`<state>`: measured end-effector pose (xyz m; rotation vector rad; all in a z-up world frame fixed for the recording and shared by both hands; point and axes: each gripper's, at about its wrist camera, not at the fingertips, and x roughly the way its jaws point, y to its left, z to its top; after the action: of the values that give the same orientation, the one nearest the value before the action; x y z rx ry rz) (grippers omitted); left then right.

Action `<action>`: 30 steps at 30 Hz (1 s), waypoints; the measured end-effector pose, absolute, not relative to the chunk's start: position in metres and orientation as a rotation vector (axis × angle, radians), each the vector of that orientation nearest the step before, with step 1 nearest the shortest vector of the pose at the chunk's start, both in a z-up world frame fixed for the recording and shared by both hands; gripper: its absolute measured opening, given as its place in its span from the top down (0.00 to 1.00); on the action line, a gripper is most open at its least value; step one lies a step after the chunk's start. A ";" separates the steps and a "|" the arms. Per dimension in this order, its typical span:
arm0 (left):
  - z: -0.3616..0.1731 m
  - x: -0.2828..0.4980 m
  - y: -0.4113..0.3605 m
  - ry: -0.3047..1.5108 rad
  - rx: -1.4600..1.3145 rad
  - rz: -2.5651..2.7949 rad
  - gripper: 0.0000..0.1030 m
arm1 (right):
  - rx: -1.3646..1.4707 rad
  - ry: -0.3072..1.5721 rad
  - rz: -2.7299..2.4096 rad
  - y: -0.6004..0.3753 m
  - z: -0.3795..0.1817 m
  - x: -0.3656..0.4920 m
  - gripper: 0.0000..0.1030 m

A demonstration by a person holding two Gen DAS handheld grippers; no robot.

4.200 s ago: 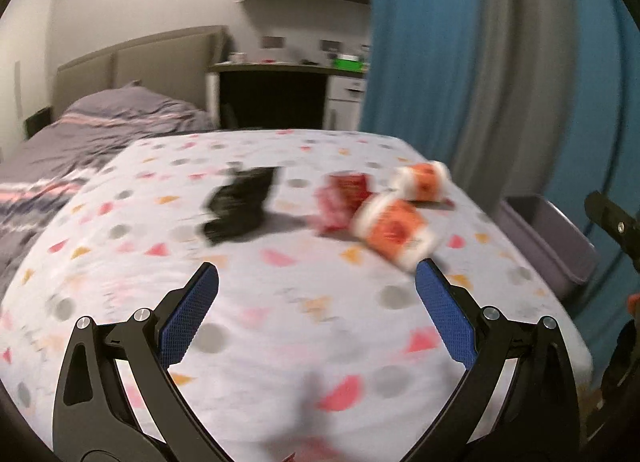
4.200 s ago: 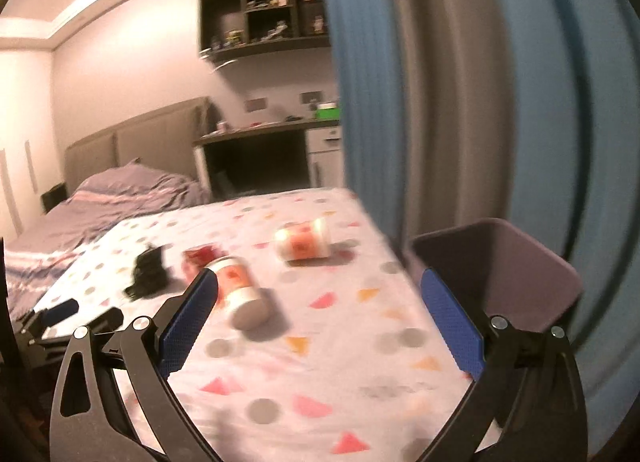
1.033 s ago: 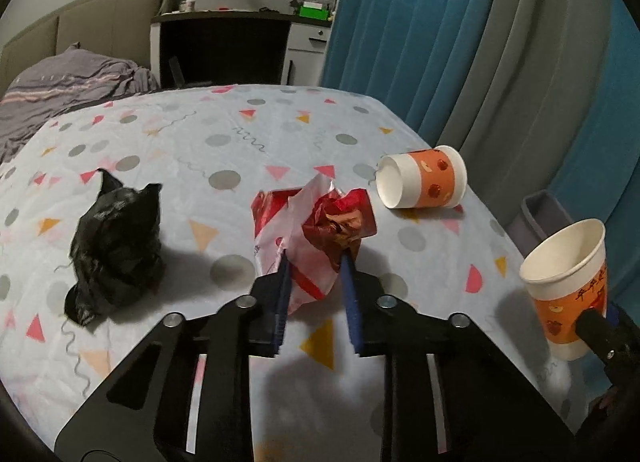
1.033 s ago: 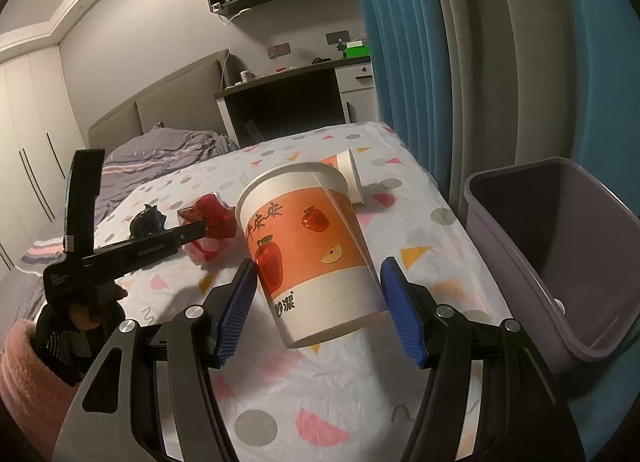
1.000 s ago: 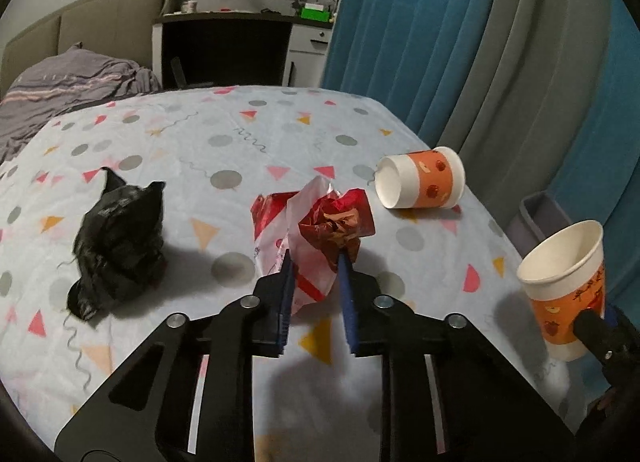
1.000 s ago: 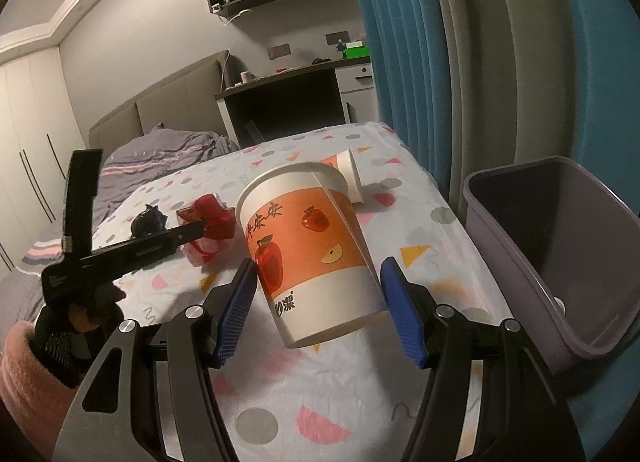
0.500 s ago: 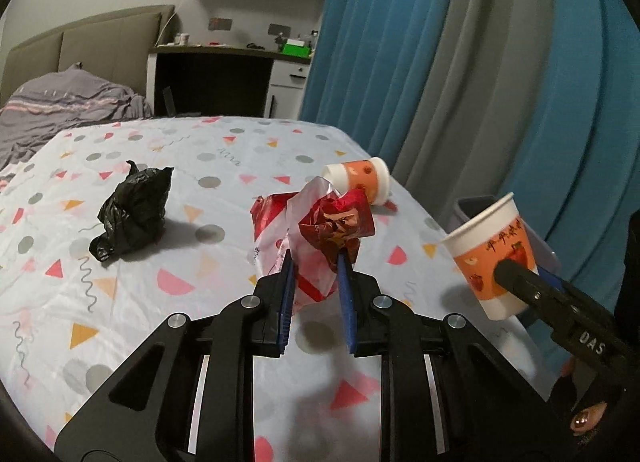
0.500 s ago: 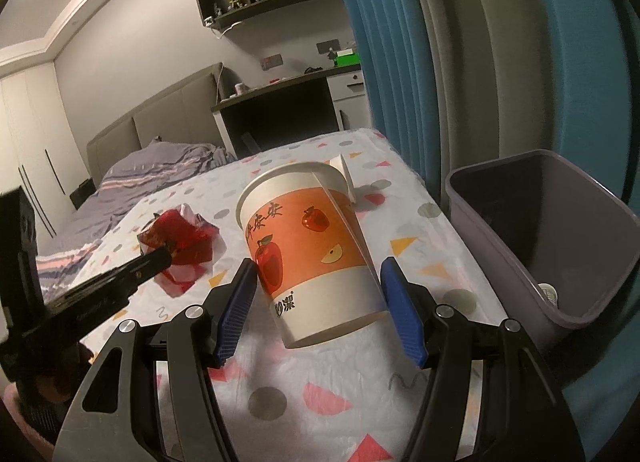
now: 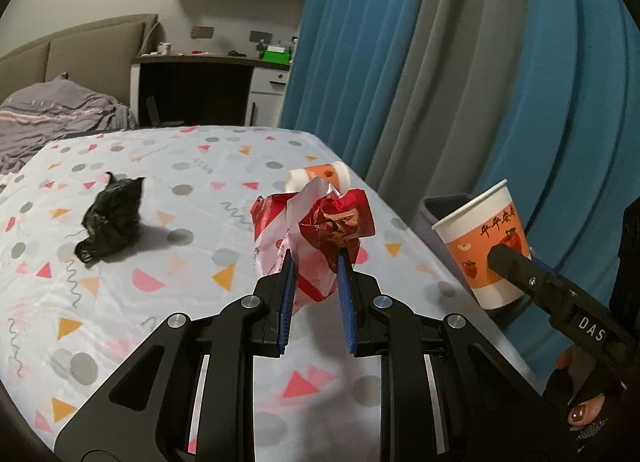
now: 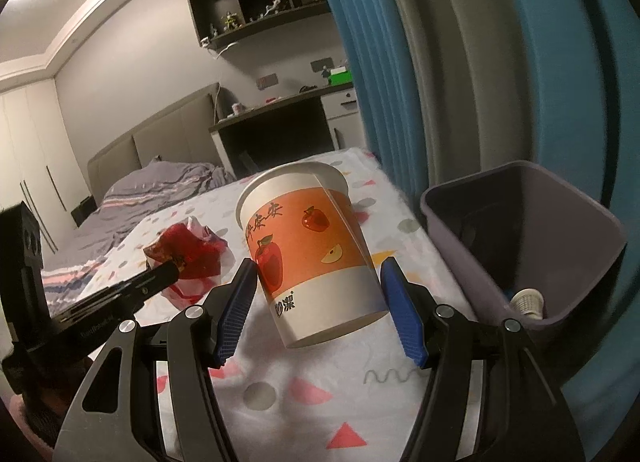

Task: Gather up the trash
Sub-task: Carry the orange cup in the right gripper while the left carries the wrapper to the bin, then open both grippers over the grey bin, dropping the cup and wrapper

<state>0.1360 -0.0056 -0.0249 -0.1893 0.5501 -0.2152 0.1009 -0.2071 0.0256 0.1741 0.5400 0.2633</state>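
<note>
A black bag (image 9: 112,218) and a tipped cup (image 9: 320,178) are seen mid-frame on the bed (image 9: 180,166); a grey bin (image 10: 520,246) sits at right. A crumpled red-and-white wrapper (image 9: 316,238) is pinched by the left gripper (image 9: 316,262) fingers, and an orange apple-print paper cup (image 10: 312,258) is clasped by the right gripper (image 10: 320,274).

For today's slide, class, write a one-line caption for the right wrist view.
Right gripper grips an orange-and-white paper cup beside the grey plastic bin, above the confetti-patterned bedsheet.

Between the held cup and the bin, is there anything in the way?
Nothing. In the right wrist view only patterned bedsheet shows between the cup, clamped in the right gripper, and the bin beside the bed.
</note>
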 end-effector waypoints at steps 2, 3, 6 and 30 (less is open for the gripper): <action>-0.024 0.138 -0.014 0.550 -0.180 -0.230 0.81 | 0.181 0.528 0.249 -0.215 0.028 0.100 0.39; -0.024 0.140 -0.019 0.551 -0.175 -0.240 0.81 | 0.183 0.523 0.241 -0.219 0.029 0.100 0.39; -0.021 0.146 -0.033 0.554 -0.162 -0.271 0.81 | 0.194 0.510 0.216 -0.232 0.032 0.100 0.39; -0.030 0.239 -0.233 0.661 -0.081 -0.684 0.81 | 0.262 0.449 -0.085 -0.350 0.037 0.116 0.39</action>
<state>0.2393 -0.2331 -0.0300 -0.0807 0.6611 -0.6842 0.1159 -0.3502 0.0367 0.2625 0.4492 -0.0854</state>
